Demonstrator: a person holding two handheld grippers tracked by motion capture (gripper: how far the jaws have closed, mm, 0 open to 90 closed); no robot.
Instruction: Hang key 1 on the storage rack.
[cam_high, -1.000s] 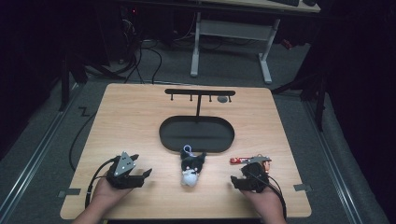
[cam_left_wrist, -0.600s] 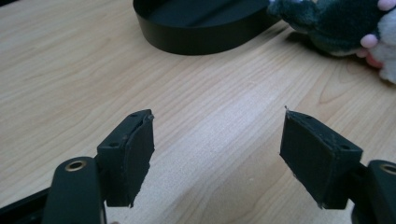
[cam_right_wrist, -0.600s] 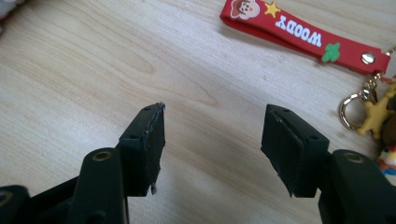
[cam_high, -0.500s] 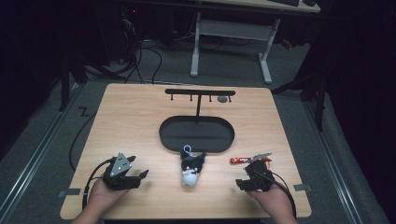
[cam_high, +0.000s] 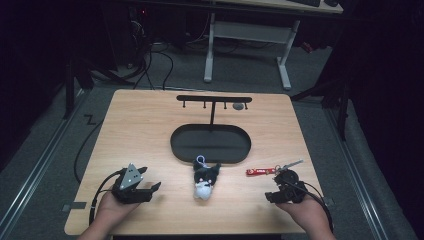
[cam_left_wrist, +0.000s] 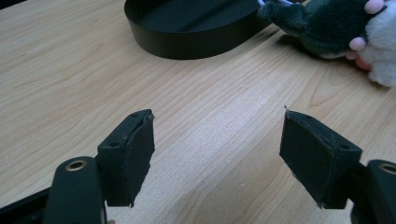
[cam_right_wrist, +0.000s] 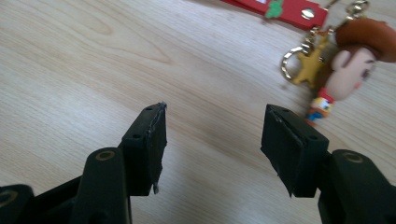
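**Keychain lies just ahead and to the right of my right gripper**

My right gripper (cam_high: 283, 192) sits near the front right corner of the light wooden tabletop (cam_high: 145, 135), its black jaws standing apart with only bare wood between them. In the right gripper view the red strap keychain with gold rings and a small cowboy figure (cam_right_wrist: 336, 60) lies just beyond the right-hand jaw, not touching it. From above, its long axis runs roughly along the front edge, the red strap (cam_high: 260, 171) pointing toward the middle and the metal ring end toward the right edge. I judge this hand is the nearer one, and the reach calls for a short push forward with a slight swing right.

My left gripper (cam_high: 135, 185) rests near the front left corner, jaws wide apart on nothing. The dark green and white plush toy keychain (cam_high: 205, 181) lies between my two hands, just in front of the black oval tray (cam_high: 210, 145).
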